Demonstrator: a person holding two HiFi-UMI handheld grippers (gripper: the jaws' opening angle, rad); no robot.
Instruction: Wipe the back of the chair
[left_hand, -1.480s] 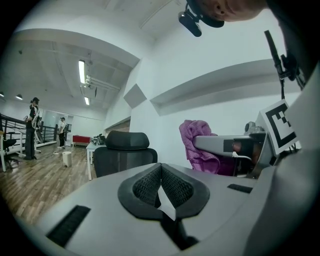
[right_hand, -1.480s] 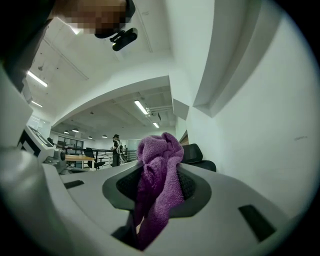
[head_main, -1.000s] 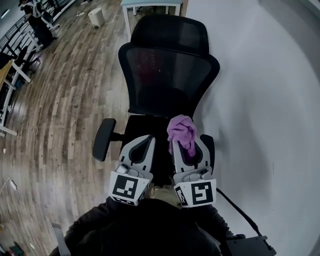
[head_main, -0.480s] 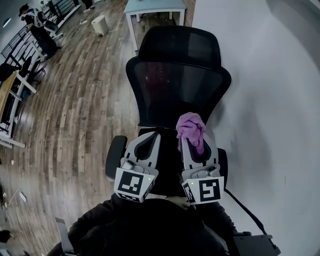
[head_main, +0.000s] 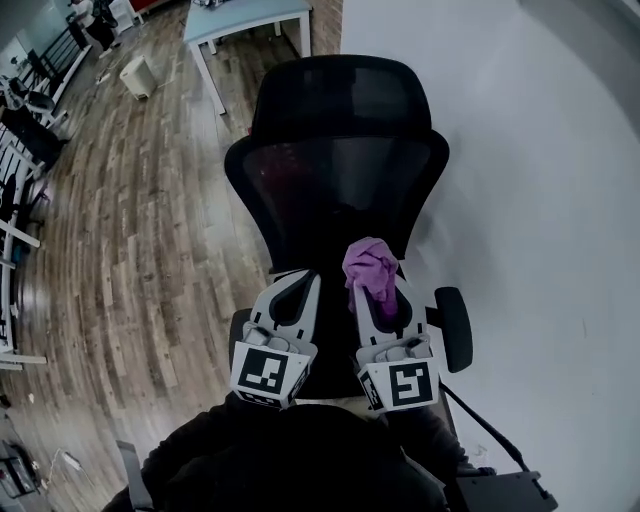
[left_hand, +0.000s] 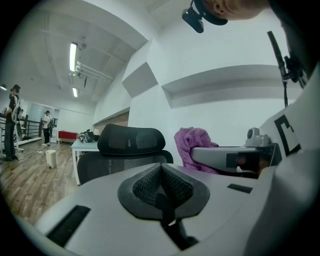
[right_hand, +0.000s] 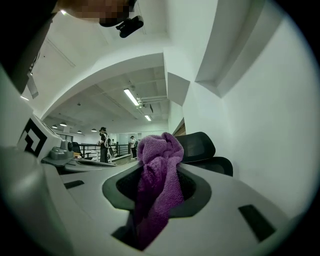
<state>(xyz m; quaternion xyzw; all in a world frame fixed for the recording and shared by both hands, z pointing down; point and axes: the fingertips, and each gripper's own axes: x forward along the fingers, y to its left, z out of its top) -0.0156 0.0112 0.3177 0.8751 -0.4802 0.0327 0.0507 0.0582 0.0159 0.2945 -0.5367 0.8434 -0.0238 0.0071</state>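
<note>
A black mesh office chair (head_main: 338, 180) stands in front of me with its headrest (head_main: 345, 95) farthest away; it also shows in the left gripper view (left_hand: 125, 152) and the right gripper view (right_hand: 202, 150). My right gripper (head_main: 377, 288) is shut on a purple cloth (head_main: 371, 266), bunched between its jaws (right_hand: 157, 180), close to the lower part of the chair's backrest. My left gripper (head_main: 290, 290) hangs beside it on the left, shut with nothing in it (left_hand: 161, 187). The purple cloth (left_hand: 194, 147) shows to its right.
A white wall (head_main: 530, 200) runs along the right, close to the chair. Wooden floor (head_main: 130, 230) spreads to the left. A light table (head_main: 245, 20) stands behind the chair, a small white bin (head_main: 137, 75) near it. The chair's right armrest (head_main: 455, 328) juts out beside my right gripper.
Both grippers and the cloth have come closer to the chair's backrest. The view has shifted, so the chair sits lower and nearer, and the cloth now overlaps the backrest's lower edge.
</note>
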